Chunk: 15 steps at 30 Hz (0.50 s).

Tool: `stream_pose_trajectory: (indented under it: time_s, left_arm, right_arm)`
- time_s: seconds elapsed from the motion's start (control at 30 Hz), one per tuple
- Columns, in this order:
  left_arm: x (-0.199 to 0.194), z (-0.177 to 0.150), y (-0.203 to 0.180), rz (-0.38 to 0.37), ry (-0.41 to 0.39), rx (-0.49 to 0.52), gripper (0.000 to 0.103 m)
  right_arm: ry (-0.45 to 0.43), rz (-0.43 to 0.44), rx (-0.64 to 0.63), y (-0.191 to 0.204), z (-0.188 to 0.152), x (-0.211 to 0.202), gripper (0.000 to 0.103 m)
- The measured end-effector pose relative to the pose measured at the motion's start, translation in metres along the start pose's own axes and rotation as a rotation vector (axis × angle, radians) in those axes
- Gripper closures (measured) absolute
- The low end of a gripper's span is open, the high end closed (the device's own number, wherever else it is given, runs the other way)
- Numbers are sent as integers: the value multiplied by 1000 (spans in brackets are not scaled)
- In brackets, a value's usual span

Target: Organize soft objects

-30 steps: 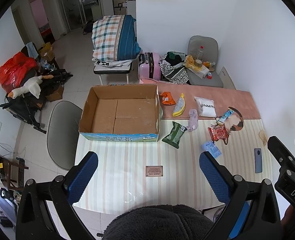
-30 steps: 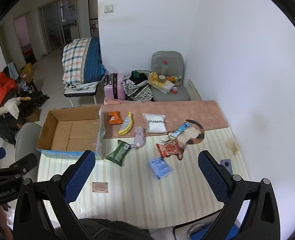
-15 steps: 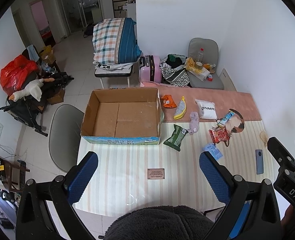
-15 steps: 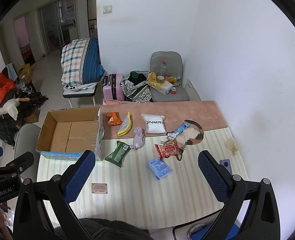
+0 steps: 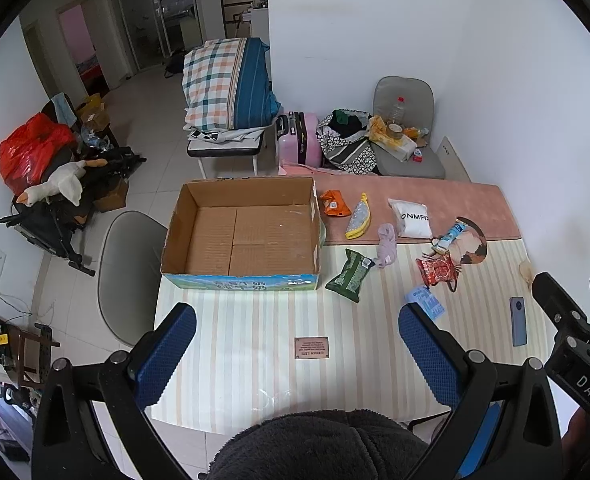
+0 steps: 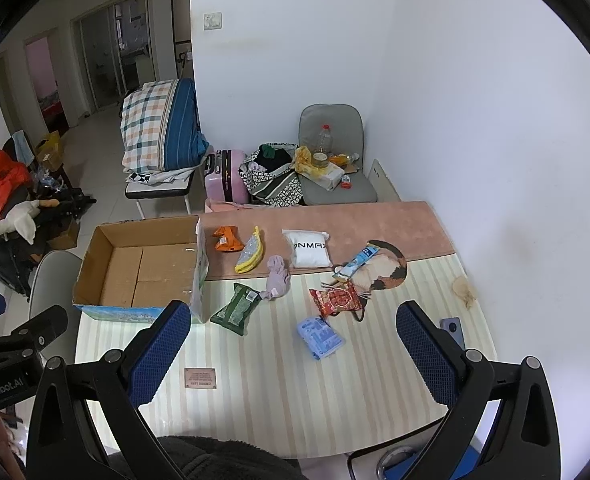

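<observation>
Both grippers hover high, left gripper [image 5: 297,354] and right gripper [image 6: 293,350] fingers spread wide and empty, soft packets like the green pouch [image 6: 237,309] scattered ahead, cardboard box [image 5: 241,232] waiting forward-left to receive them.

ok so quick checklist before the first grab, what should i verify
1. Brown cardboard box open, nothing inside: ok.
2. Left tool open, holding nothing: ok.
3. Right tool open, holding nothing: ok.
4. Green snack packet lies apart from the box wall, free to grasp: ok.
5. Lilac cloth bundle touching the packet: cannot tell.
6. Grey phone clear of the soft items: ok.
</observation>
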<state>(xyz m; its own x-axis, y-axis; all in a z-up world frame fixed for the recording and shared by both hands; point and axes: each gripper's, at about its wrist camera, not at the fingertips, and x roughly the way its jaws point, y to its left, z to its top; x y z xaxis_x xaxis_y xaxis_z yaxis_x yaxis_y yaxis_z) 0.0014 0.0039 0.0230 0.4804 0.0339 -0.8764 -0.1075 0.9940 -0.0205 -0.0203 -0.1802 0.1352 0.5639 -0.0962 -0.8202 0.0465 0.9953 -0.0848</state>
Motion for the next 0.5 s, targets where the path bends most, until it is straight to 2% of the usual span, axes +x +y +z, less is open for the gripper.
stream_pose_trajectory:
  time_s: [0.5]
  left_arm:
    - [-4, -3, -6, -4, -19, 15, 0]
  right_arm:
    - [-23, -3, 3, -1, -2, -2, 0]
